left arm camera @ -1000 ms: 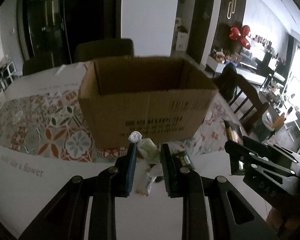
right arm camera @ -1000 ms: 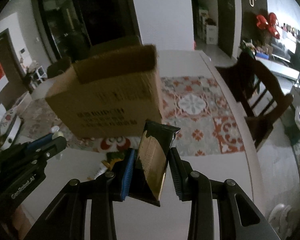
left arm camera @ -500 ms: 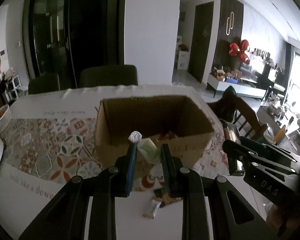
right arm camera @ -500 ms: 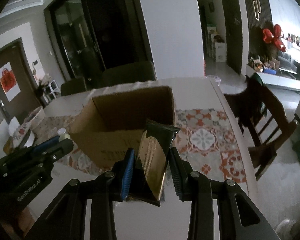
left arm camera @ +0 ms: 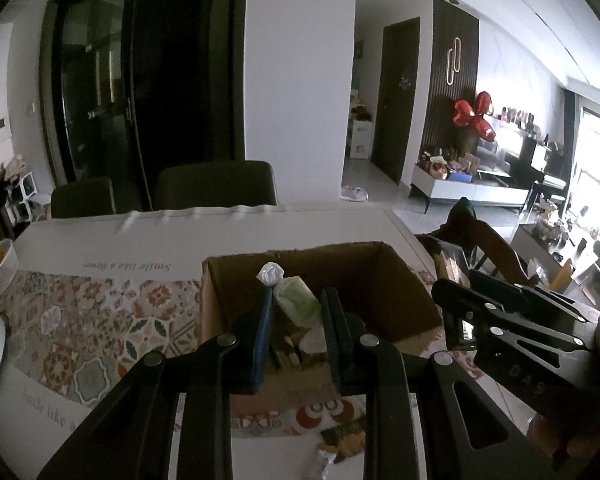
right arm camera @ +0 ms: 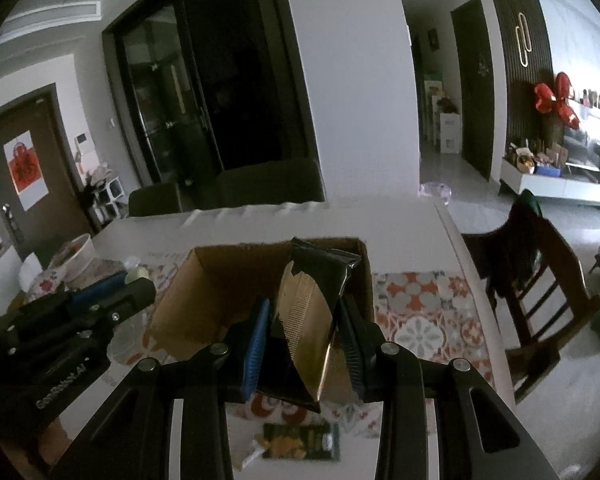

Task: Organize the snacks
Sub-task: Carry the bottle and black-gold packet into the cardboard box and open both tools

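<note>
An open cardboard box (left arm camera: 404, 288) (right arm camera: 180, 304) stands on the patterned tablecloth, with several snacks lying inside. My left gripper (left arm camera: 298, 316) is shut on a pale green wrapped snack (left arm camera: 296, 300) with a white twisted end, held above the box's near side. My right gripper (right arm camera: 302, 316) is shut on a black and gold snack packet (right arm camera: 312, 300), held upright over the box's near right part. Each gripper shows at the edge of the other's view. A green and orange snack packet (right arm camera: 300, 442) (left arm camera: 344, 436) lies on the table in front of the box.
A white bowl (right arm camera: 76, 256) sits at the table's left. Dark chairs (left arm camera: 216, 188) stand behind the far edge, and a wooden chair (right arm camera: 540, 280) to the right. A small wrapped snack (left arm camera: 324, 460) lies near the front edge.
Both grippers have risen with their snacks and moved toward the box. I saw its front wall before; now I look down into its open top.
</note>
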`<state>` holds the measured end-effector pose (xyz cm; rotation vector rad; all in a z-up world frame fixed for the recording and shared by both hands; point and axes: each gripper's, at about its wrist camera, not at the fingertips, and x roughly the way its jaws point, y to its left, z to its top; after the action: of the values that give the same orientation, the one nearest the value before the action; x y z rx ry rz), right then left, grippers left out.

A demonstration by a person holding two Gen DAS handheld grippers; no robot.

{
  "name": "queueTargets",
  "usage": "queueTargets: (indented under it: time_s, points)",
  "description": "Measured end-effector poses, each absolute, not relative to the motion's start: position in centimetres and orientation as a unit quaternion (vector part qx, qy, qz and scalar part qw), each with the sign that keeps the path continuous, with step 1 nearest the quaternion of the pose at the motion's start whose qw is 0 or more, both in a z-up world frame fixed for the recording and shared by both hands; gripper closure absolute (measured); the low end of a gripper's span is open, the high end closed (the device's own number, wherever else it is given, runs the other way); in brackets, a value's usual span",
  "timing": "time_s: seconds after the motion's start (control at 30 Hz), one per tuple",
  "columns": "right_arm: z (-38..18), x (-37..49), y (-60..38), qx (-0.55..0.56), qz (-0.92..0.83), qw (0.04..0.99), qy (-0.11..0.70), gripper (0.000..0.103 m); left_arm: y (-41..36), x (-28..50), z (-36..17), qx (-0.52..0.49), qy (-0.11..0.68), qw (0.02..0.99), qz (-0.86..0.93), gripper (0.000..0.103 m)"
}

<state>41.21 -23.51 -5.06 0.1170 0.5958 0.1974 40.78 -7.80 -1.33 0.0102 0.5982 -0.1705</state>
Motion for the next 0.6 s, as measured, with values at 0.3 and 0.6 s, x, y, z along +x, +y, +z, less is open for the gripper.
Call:
queueTargets:
  time_s: [0.3,0.6]
  points:
    - [-5.5,44.4,-22.1,0.037,0.099,0.950,0.293,0.067,-7.1,44.1,-2.1,0.011,0.302,0.950,-0.081,0.078]
    - [-6.8,47.0,-21.5,0.029,0.098,0.945,0.311,0.067,-7.1,47.0,-3.3,0.013,0.321,0.943,-0.091,0.078]
